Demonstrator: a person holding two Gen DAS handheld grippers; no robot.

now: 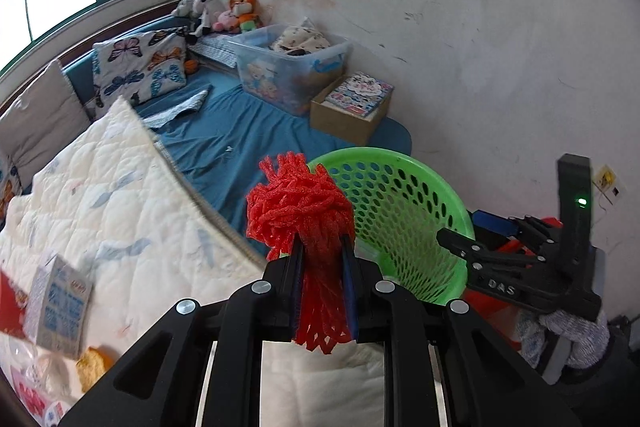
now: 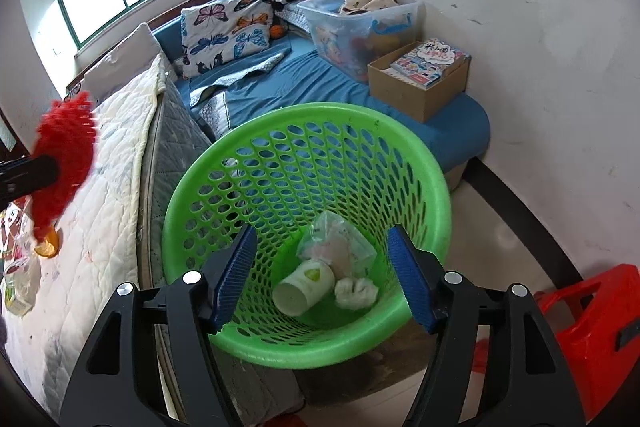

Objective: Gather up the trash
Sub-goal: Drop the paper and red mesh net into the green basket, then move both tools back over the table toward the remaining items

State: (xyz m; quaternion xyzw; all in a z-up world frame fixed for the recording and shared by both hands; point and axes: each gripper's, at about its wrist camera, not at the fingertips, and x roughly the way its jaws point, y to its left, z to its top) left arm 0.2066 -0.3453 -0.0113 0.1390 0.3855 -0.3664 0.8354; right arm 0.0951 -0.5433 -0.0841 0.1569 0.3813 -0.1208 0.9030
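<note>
My left gripper [image 1: 322, 247] is shut on a bunched red foam net [image 1: 298, 207], held over the white quilt just left of the green perforated basket [image 1: 400, 163]. In the right wrist view the same red net [image 2: 64, 155] shows at the far left. My right gripper [image 2: 322, 267] hangs open over the basket [image 2: 436, 179] with nothing between its blue pads [image 2: 408, 279]. Inside the basket lie a paper cup [image 2: 304, 287] on its side, a clear plastic bag [image 2: 336, 243] and a crumpled white tissue [image 2: 356, 293].
A small milk carton [image 1: 60, 311], wrappers and an orange peel [image 2: 48, 247] lie on the white quilt [image 1: 120, 207]. A red plastic stool [image 2: 592, 327] stands on the floor to the right. On the blue bed behind are a cardboard box [image 2: 420, 95] and a clear bin [image 2: 360, 15].
</note>
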